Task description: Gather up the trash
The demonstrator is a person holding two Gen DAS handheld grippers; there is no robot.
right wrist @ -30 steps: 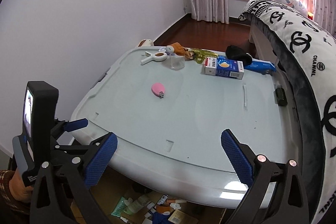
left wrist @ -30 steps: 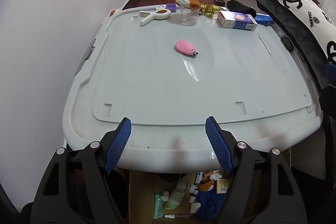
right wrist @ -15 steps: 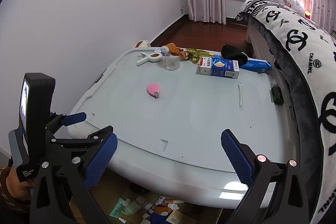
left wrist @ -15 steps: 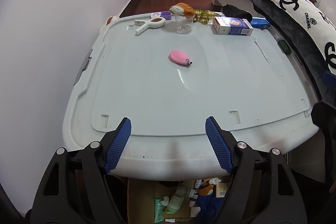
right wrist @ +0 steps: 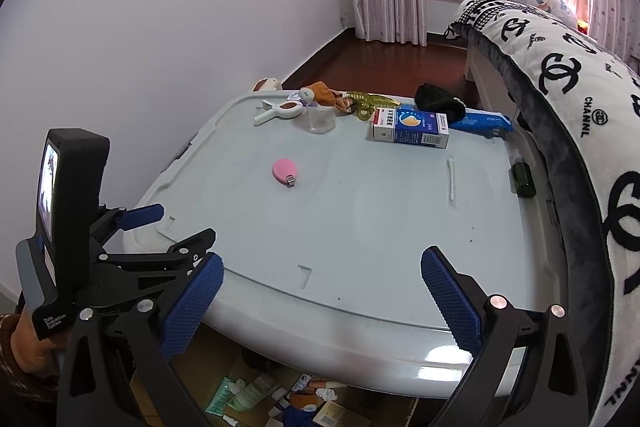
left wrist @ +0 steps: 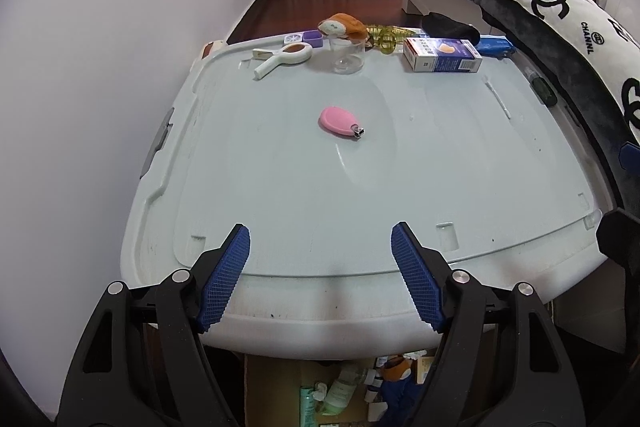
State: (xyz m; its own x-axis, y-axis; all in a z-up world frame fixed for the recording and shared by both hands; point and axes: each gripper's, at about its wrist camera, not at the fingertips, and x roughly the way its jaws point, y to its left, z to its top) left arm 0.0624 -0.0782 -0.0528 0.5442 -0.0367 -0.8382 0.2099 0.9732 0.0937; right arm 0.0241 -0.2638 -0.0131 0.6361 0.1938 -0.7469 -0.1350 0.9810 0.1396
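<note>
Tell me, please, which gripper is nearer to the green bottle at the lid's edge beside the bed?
Right. The green bottle lies ahead of the right gripper, toward its right finger; the left gripper is farther off, over the lid's wall-side part.

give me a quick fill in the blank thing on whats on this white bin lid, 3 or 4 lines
1. The nail clipper lying alone near the middle of the storage bin lid is ____ in colour.
2. The blue and white medicine box lies on its ____.
3. The clear plastic cup stands ____ at the lid's far end.
4. Both the left gripper and the right gripper have their jaws ____, holding nothing.

Missing words: pink; side; upright; open
</note>
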